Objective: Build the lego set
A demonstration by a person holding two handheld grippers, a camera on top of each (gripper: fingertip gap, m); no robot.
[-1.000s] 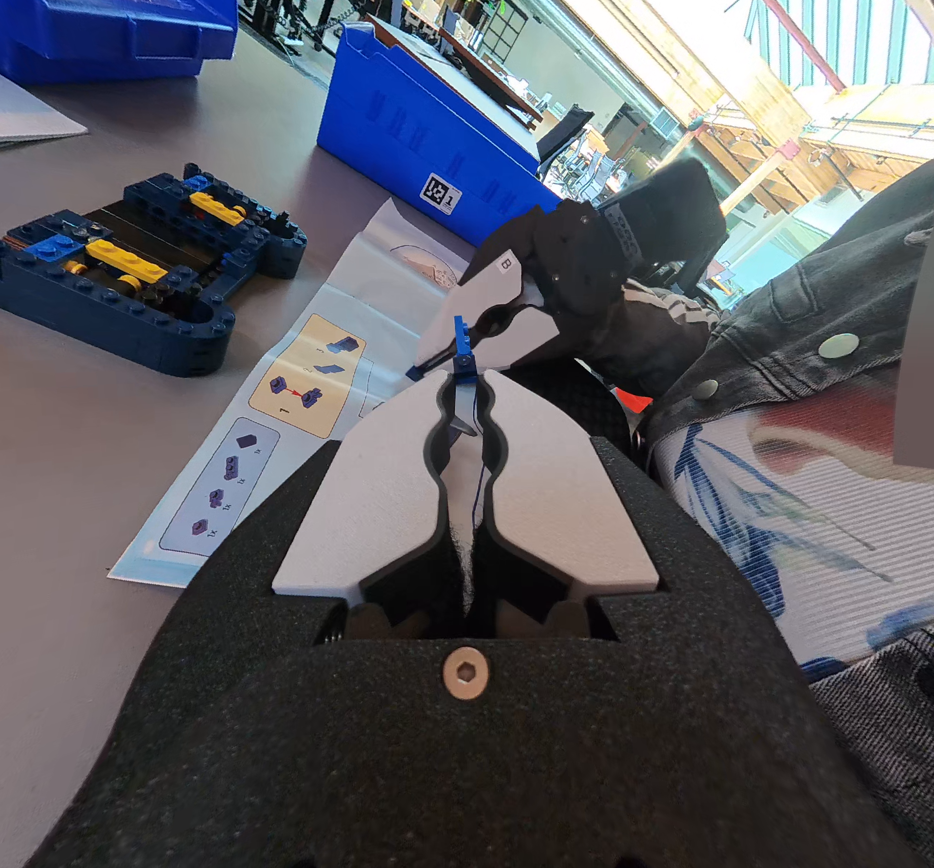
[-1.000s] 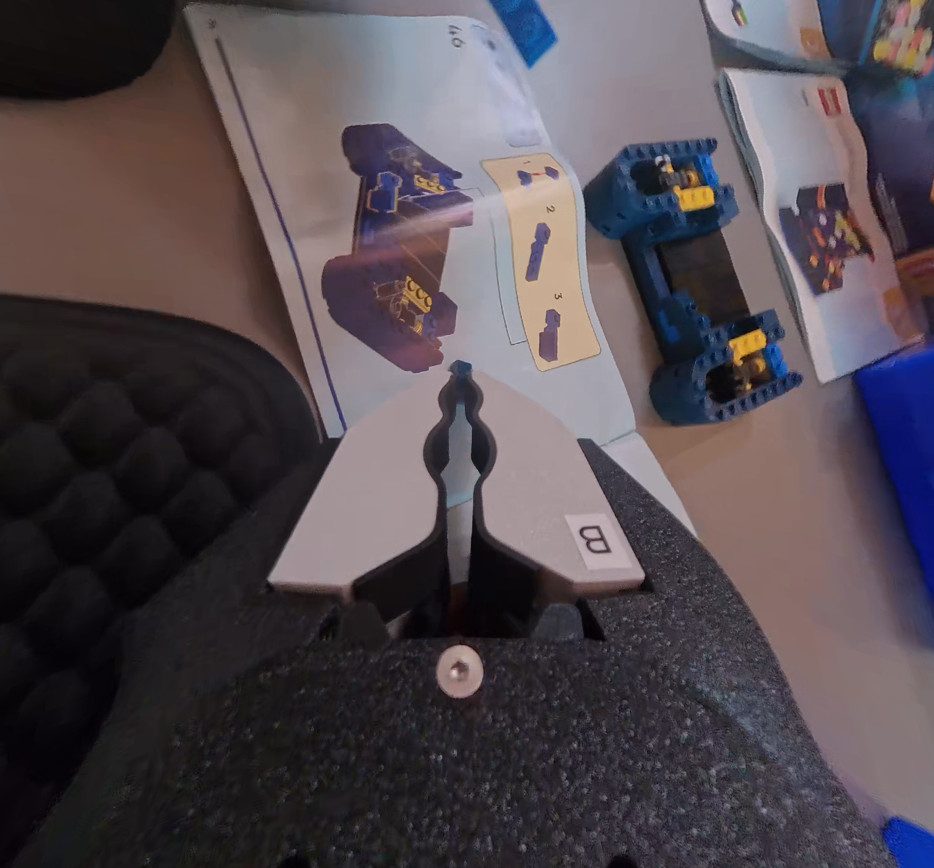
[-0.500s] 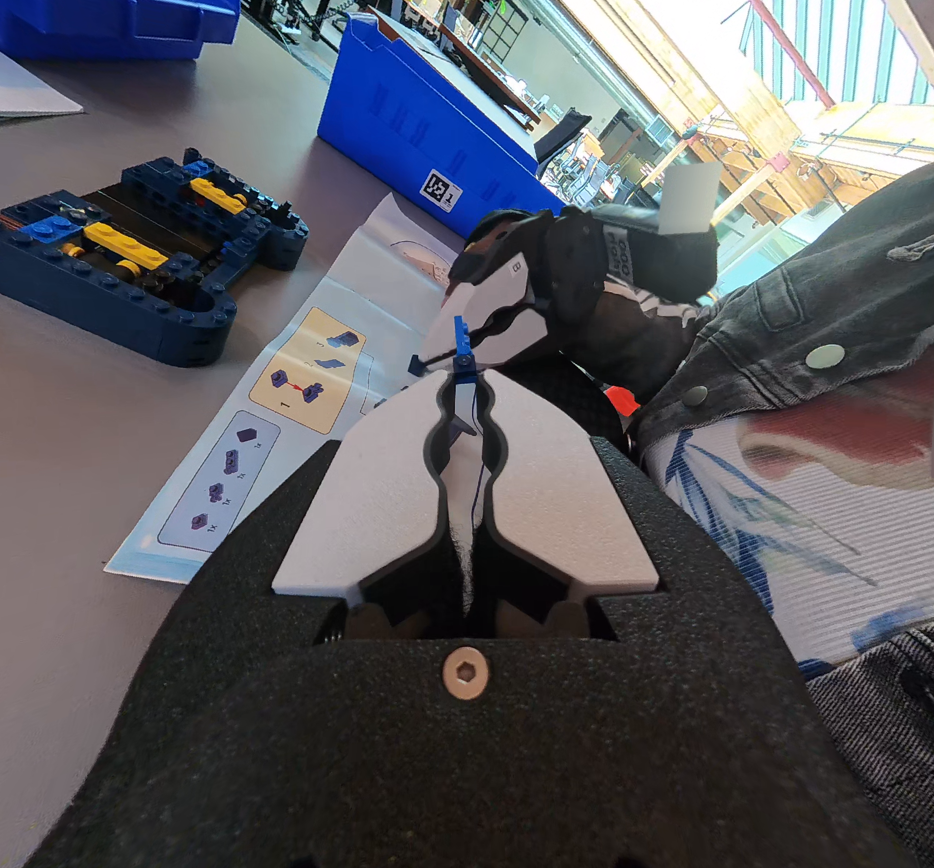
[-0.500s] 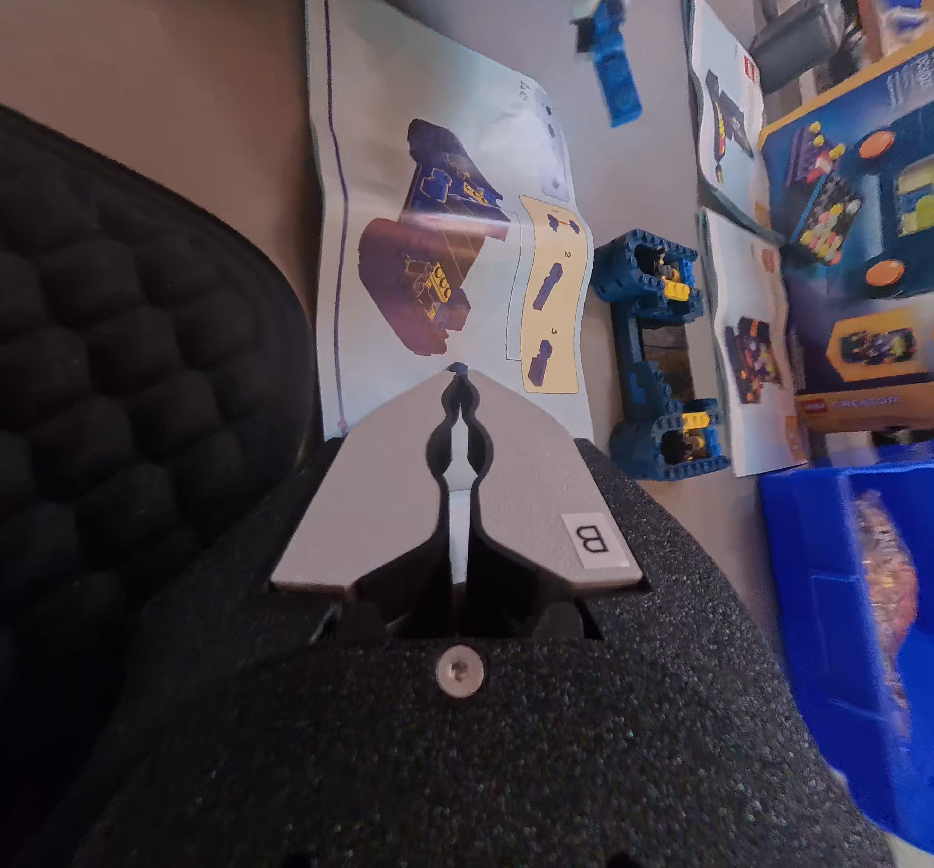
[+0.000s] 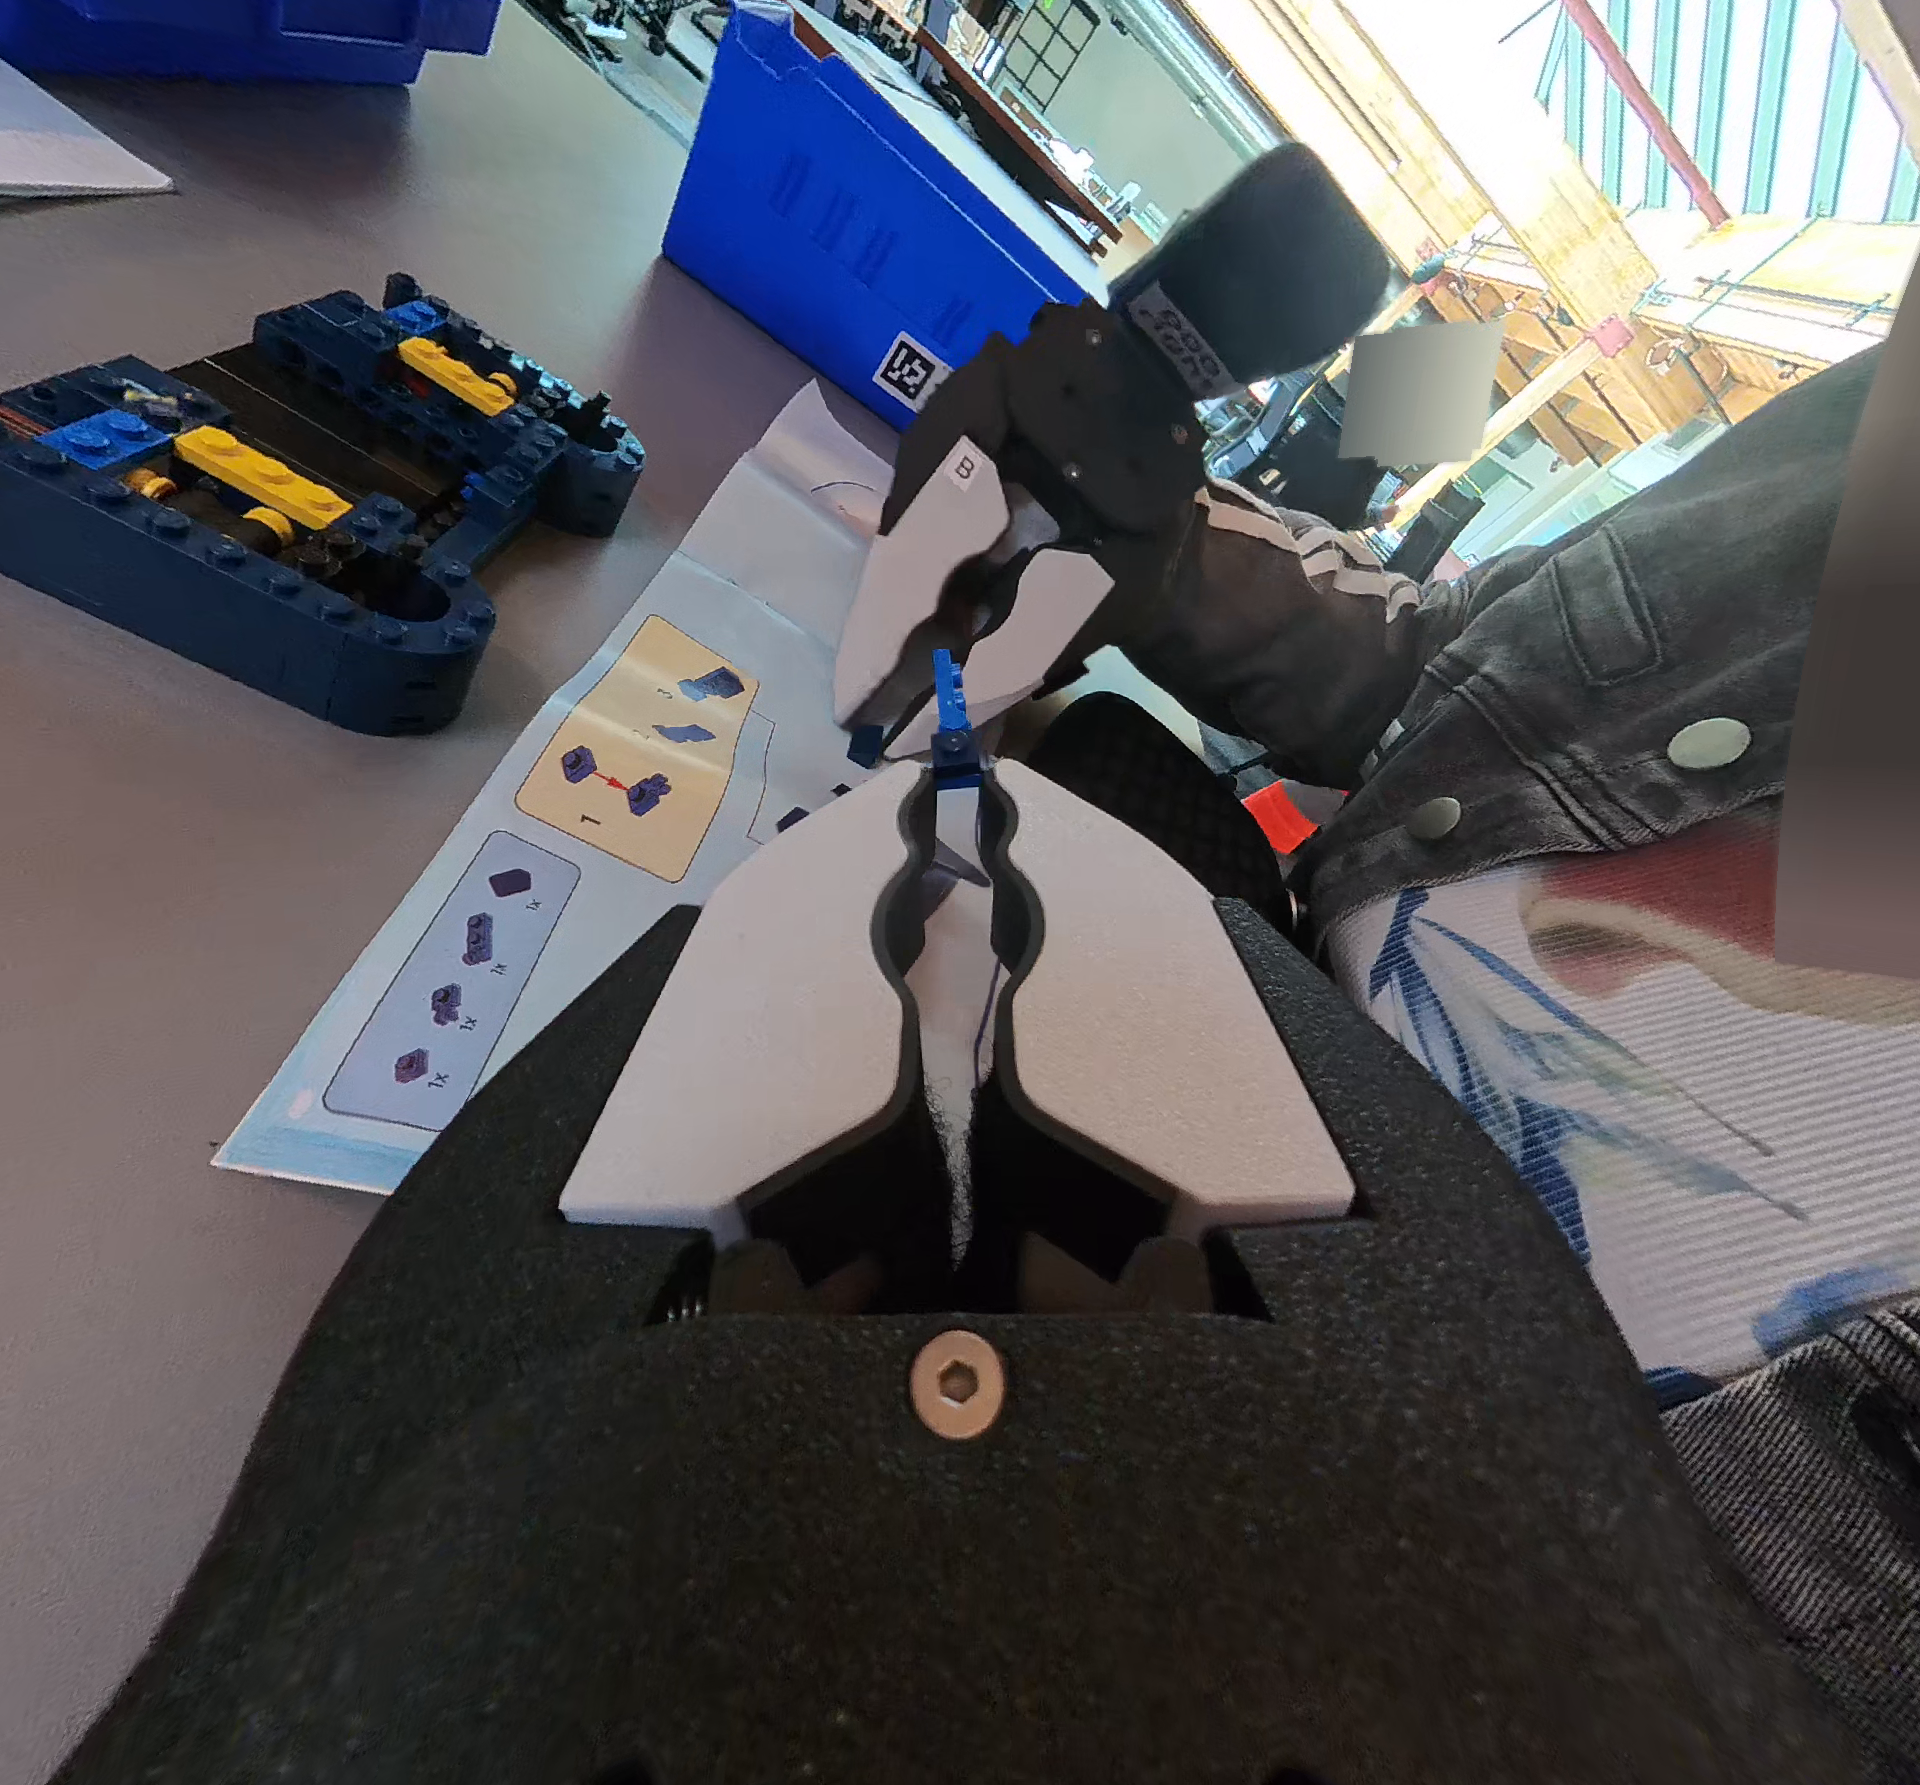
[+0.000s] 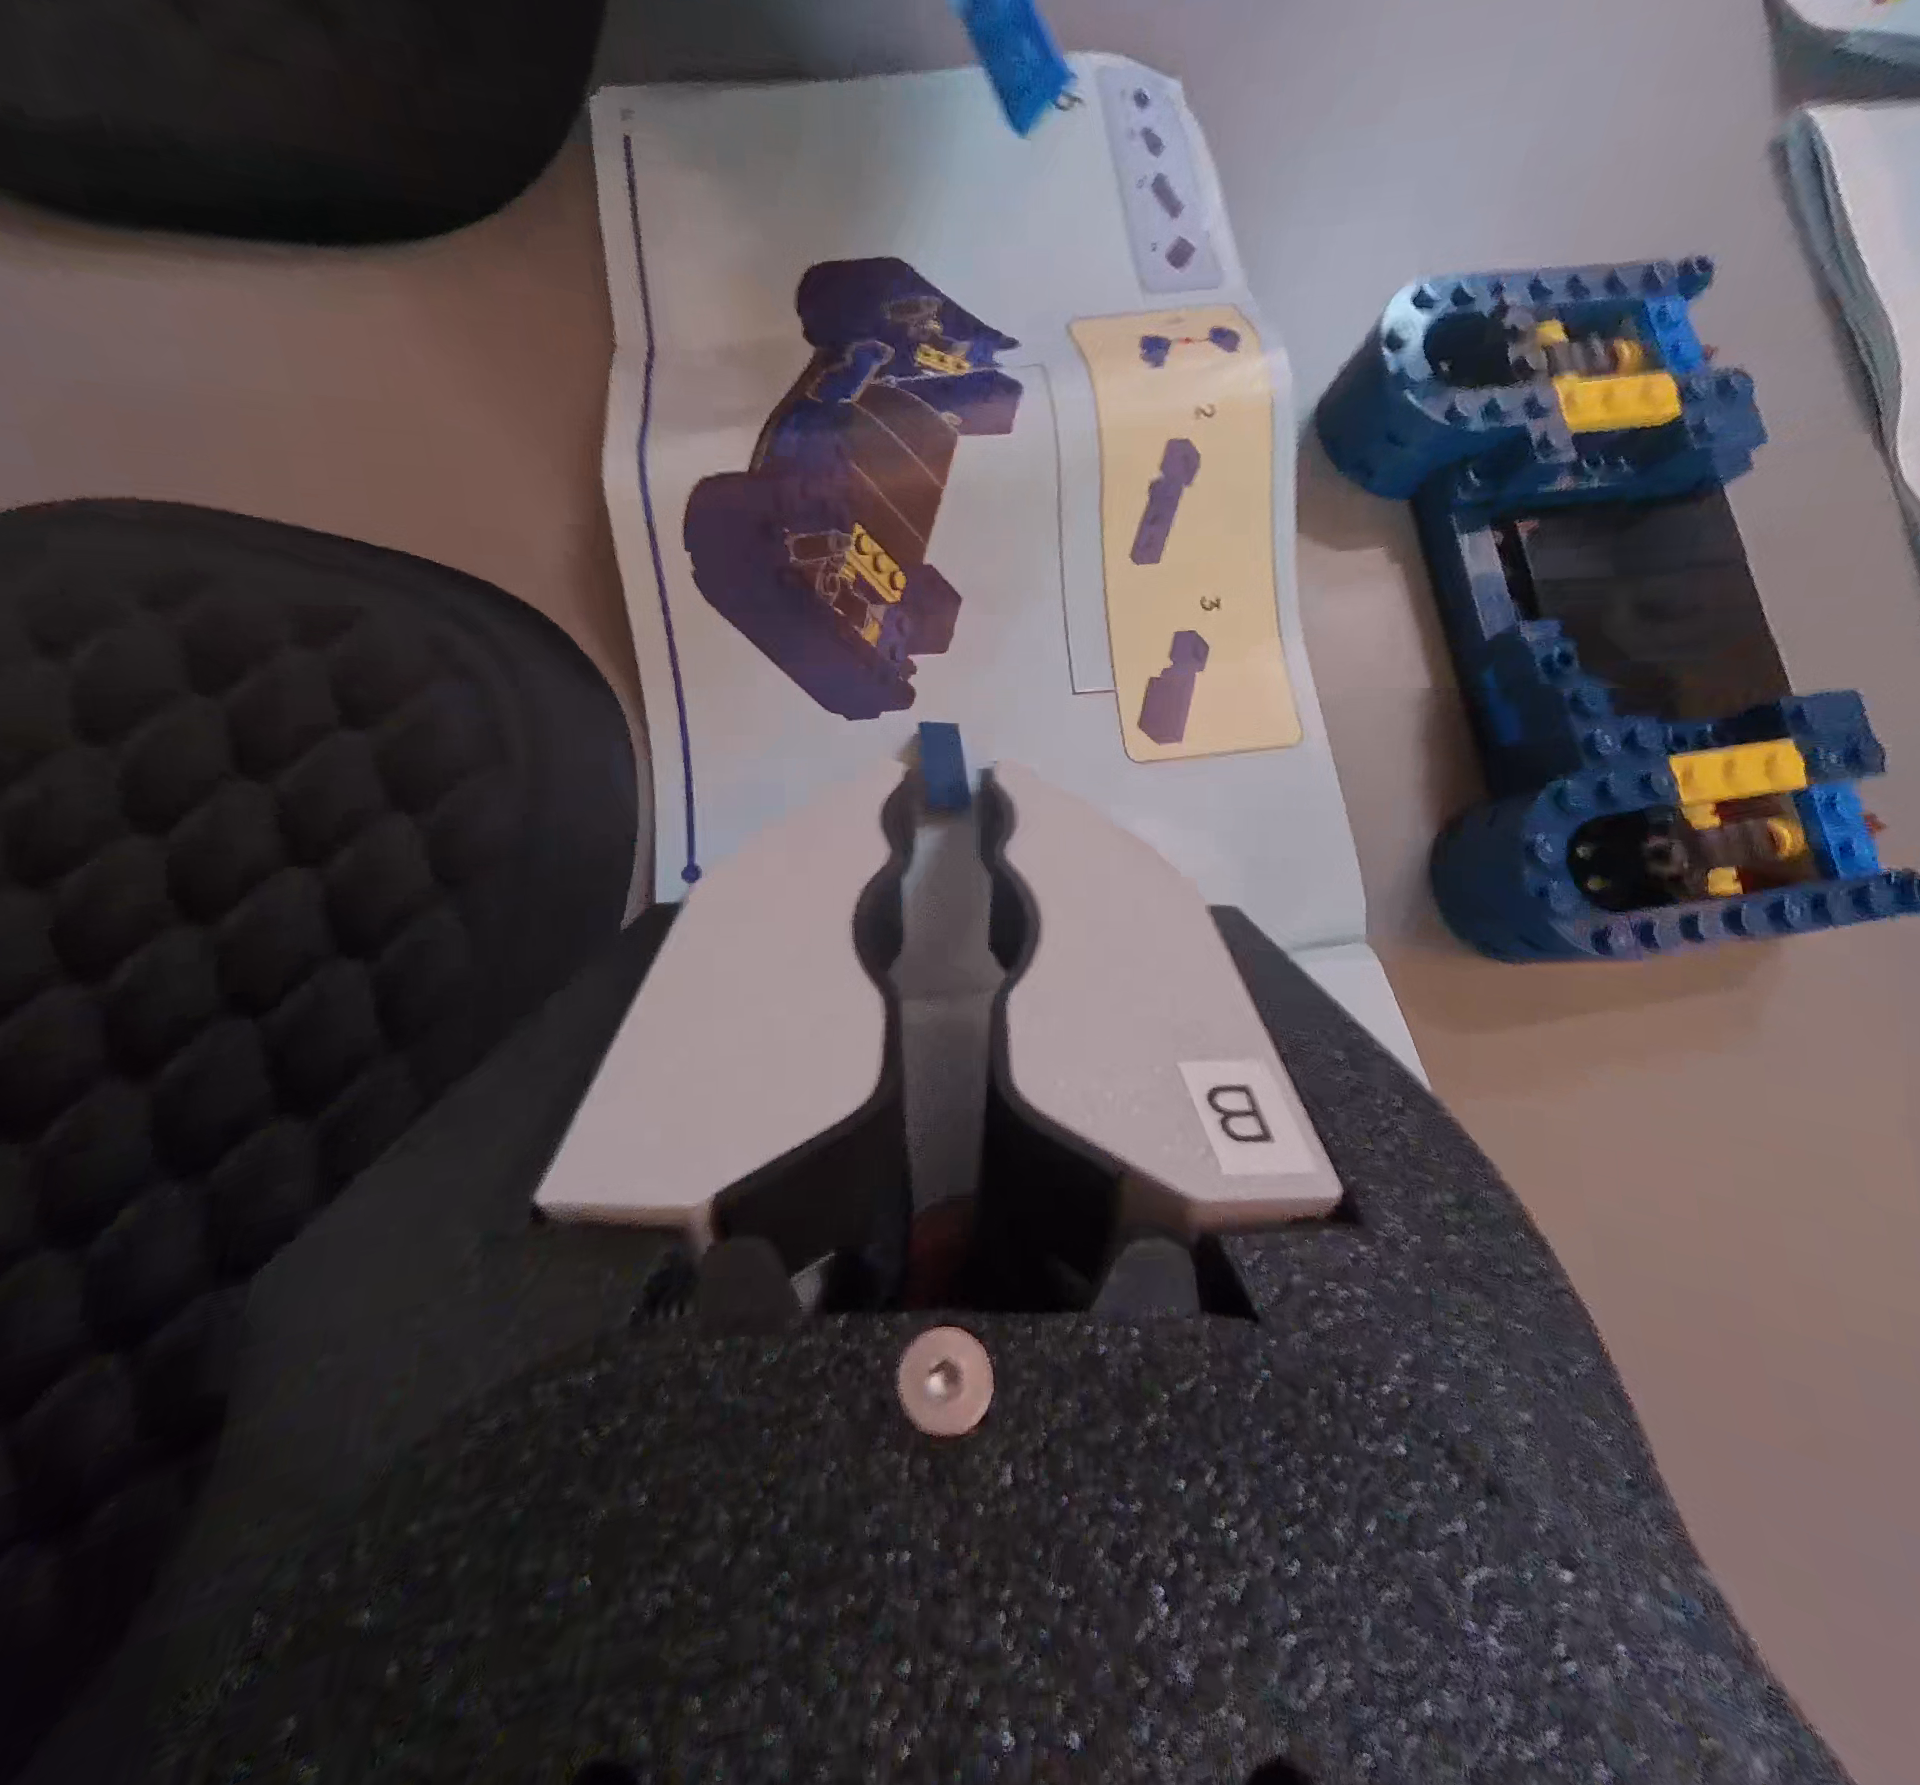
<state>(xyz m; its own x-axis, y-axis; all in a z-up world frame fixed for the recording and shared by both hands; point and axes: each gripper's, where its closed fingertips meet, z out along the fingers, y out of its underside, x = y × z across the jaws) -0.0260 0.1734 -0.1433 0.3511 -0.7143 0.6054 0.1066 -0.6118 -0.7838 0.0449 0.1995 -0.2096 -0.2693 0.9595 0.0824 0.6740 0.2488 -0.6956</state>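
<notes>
A small blue brick assembly (image 5: 952,734) stands at frame centre, its dark base clamped between the tips of the left gripper (image 5: 956,779). The right gripper (image 6: 948,785), jaws slightly parted, has a small dark-blue brick (image 6: 943,765) between its tips; whether they press it, I cannot tell. Below lies an instruction sheet (image 6: 1049,530) on the tabletop (image 5: 208,904), with a blue brick model (image 6: 1621,613) at right.

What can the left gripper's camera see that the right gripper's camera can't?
Only the left wrist view shows a blue bin, a person's denim jacket and the roof windows. Only the right wrist view shows a black quilted pad and the big drawing on the page. Both show the instruction sheet, the dark blue brick model and small blue pieces at the fingertips.
</notes>
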